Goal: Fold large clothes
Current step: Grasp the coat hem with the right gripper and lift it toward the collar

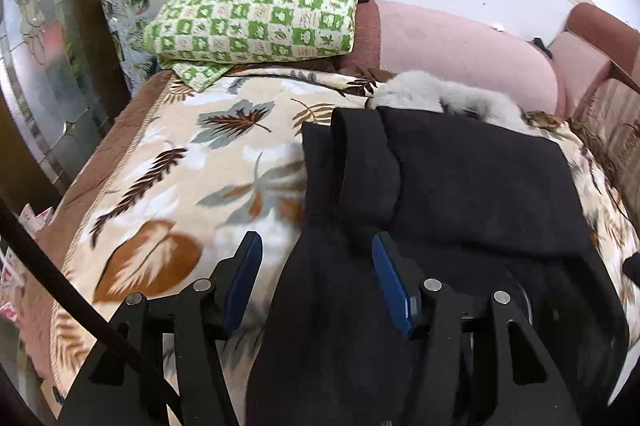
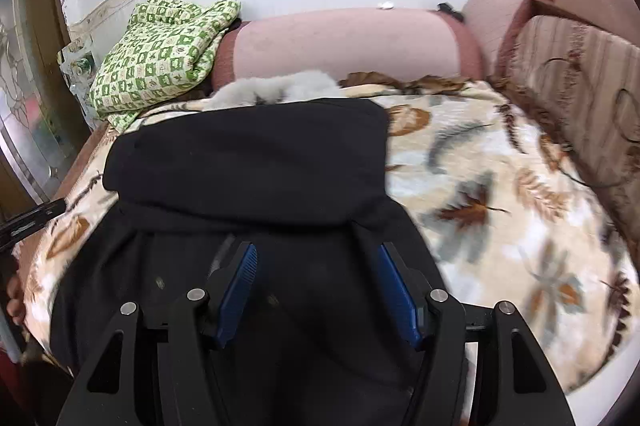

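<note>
A large black garment (image 1: 472,185) lies on the leaf-patterned blanket (image 1: 192,161), its far part folded over and a sleeve (image 1: 364,165) laid along its left side. A grey fur trim (image 1: 424,93) shows at its far edge. My left gripper (image 1: 316,246) is open above the garment's near left edge, nothing between its blue pads (image 1: 390,282). In the right wrist view the same garment (image 2: 256,153) fills the middle. My right gripper (image 2: 316,254) is open over its near part, pads (image 2: 394,286) apart and empty.
A folded green checked cloth (image 1: 260,13) lies at the far left of the sofa bed; it also shows in the right wrist view (image 2: 160,53). Pink bolster cushions (image 2: 344,41) line the back wall. A patterned armrest (image 2: 580,93) bounds the right side. A glass door (image 1: 48,73) stands left.
</note>
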### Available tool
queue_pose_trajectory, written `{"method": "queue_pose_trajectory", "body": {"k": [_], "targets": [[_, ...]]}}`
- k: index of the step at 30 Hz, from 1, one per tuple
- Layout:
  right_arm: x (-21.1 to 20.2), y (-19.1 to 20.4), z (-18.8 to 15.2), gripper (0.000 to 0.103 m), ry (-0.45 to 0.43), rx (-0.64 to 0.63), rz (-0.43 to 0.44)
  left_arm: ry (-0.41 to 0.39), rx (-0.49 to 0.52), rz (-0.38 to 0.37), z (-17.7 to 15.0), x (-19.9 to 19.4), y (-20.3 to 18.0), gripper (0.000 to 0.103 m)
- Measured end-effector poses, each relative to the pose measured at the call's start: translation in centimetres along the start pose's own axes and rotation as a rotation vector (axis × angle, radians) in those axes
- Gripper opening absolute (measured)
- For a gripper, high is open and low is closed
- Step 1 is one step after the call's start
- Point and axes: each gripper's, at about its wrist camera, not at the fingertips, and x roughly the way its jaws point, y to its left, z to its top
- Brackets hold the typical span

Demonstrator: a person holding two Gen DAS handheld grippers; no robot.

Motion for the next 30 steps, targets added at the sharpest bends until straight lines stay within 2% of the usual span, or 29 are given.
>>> {"method": "queue_pose_trajectory", "body": {"k": [2,4,7,8,12,14,17,22,26,30], "targets": [[2.6,1.3,1.7,0.067,0.019,0.009,0.035,0.029,-0.017,0.024,1.3,2.8,-0.3,0.057],[4.4,2.7,2.6,0.067,0.029,0.002,0.034,0.071,-0.040,0.059,2.2,5.5,0.0,0.057],[8.8,4.1,4.5,0.066,0.064,-0.021,-0.008,0.139,-0.079,0.092,2.9,9.0,0.6,0.057],[9.9,4.3,4.9,0.066,0.074,-0.021,-0.022,0.163,-0.085,0.127,3.1,10.3,0.7,0.057],[15.3,3.8,5.8,0.066,0.156,0.016,-0.052,0.235,-0.070,0.177,2.8,14.2,0.8,0.056],[17.2,3.8,6.0,0.068,0.176,0.029,-0.060,0.239,-0.074,0.189,2.8,15.3,0.9,0.057],[18.6,4.7,6.1,0.069,0.187,-0.017,-0.103,0.235,-0.080,0.214,2.7,16.1,0.9,0.057],[17.6,6.0,6.8,0.069,0.184,-0.062,-0.132,0.231,-0.113,0.188,3.2,13.5,2.4,0.056],[13.6,8.9,8.2,0.069,0.077,-0.106,-0.035,0.195,-0.155,0.177,2.5,8.9,4.3,0.056],[14.0,15.1,8.9,0.069,0.079,-0.209,0.073,0.185,-0.238,0.152,0.1,6.1,6.3,0.059]]}}
